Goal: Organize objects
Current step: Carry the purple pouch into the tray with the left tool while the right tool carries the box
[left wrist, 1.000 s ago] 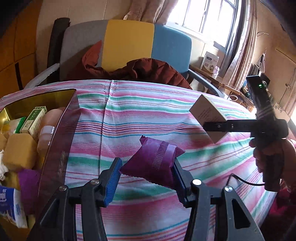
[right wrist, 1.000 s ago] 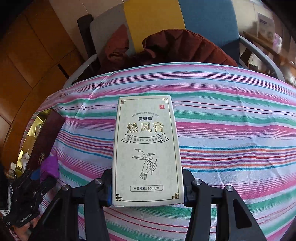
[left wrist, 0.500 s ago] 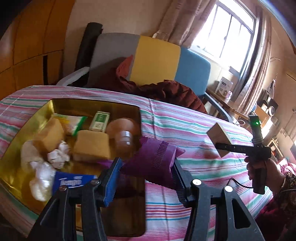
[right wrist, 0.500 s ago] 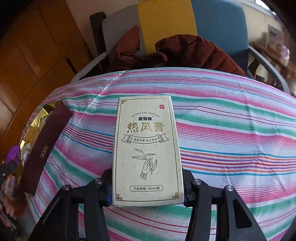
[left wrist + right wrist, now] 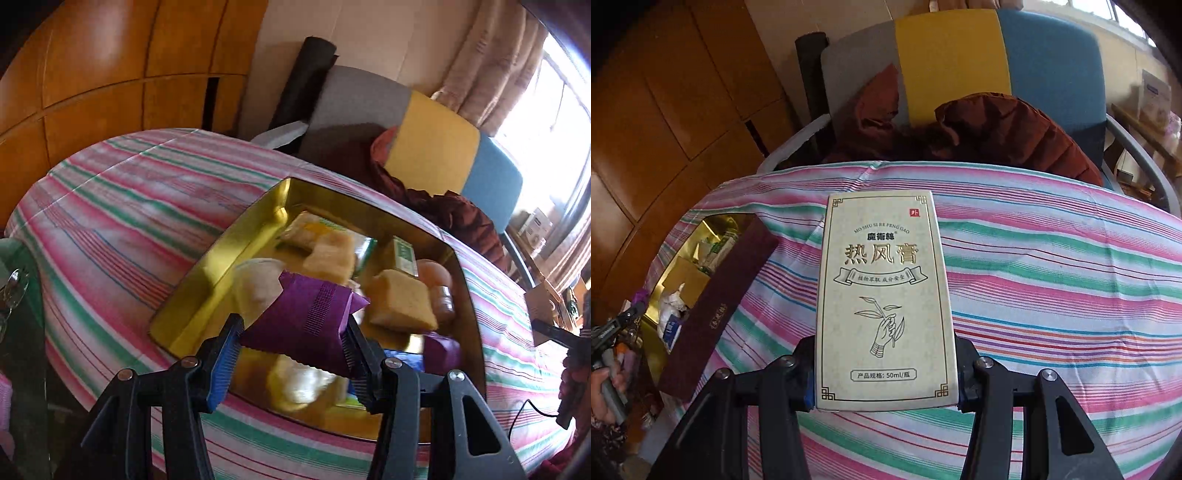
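Note:
My left gripper is shut on a purple foil packet and holds it above the near part of a gold tin box. The box holds yellow sponge-like blocks, a green and white small carton, white packets and another purple packet. My right gripper is shut on a cream carton with Chinese print, held upright over the striped tablecloth. The gold box also shows in the right wrist view, at the far left.
The box's dark maroon lid leans along its right side. A grey, yellow and blue chair with a rust-red jacket stands behind the table. Wooden cabinets are on the left.
My left gripper has swung left with the purple packet and is now over the gold box. The right gripper has shifted slightly, still holding the carton.

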Demonstrator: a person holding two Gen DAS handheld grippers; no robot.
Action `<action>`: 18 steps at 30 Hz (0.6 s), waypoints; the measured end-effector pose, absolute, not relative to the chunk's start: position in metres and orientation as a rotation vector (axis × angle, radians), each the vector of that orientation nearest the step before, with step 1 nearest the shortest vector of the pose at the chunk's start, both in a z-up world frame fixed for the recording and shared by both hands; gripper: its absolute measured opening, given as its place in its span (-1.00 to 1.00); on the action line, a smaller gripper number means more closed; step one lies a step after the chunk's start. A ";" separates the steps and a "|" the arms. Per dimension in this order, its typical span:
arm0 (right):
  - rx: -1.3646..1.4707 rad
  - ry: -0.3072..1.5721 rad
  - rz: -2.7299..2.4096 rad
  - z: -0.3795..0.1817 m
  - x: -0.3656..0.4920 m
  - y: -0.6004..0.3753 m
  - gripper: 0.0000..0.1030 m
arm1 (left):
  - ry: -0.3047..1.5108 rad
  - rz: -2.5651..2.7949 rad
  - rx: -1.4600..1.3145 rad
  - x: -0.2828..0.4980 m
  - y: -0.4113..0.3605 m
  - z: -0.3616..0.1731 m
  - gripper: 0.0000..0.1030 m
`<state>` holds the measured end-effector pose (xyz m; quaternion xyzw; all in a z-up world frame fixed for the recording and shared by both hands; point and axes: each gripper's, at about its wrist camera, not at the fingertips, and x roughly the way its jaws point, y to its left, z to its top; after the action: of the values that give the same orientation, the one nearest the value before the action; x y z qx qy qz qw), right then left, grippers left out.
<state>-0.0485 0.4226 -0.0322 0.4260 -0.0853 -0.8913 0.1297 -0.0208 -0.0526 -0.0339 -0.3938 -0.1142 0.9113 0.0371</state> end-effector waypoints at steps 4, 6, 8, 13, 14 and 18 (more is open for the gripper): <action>1.170 -0.244 -2.552 -0.014 -0.044 0.386 0.01 | -0.323 2.822 -1.238 -0.024 -0.058 -0.039 0.05; 1.146 -0.240 -2.527 -0.008 -0.042 0.366 0.01 | -0.342 2.816 -1.243 -0.024 -0.062 -0.042 0.05; 1.128 -0.235 -2.503 -0.003 -0.041 0.347 0.01 | -0.378 2.814 -1.251 -0.024 -0.068 -0.044 0.06; 1.111 -0.213 -2.427 0.002 -0.038 0.303 0.01 | -0.410 2.814 -1.238 -0.021 -0.077 -0.045 0.15; 1.110 -0.210 -2.414 0.002 -0.038 0.295 0.01 | -0.409 2.825 -1.234 -0.020 -0.077 -0.045 0.17; 1.124 -0.197 -2.368 -0.002 -0.038 0.269 0.01 | -0.436 2.849 -1.207 -0.014 -0.080 -0.043 0.19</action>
<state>-0.0382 0.2692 -0.0017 0.4136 -0.0727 -0.8714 0.2537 -0.0143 -0.0797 -0.0433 -0.3863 -0.1397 0.9117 0.0085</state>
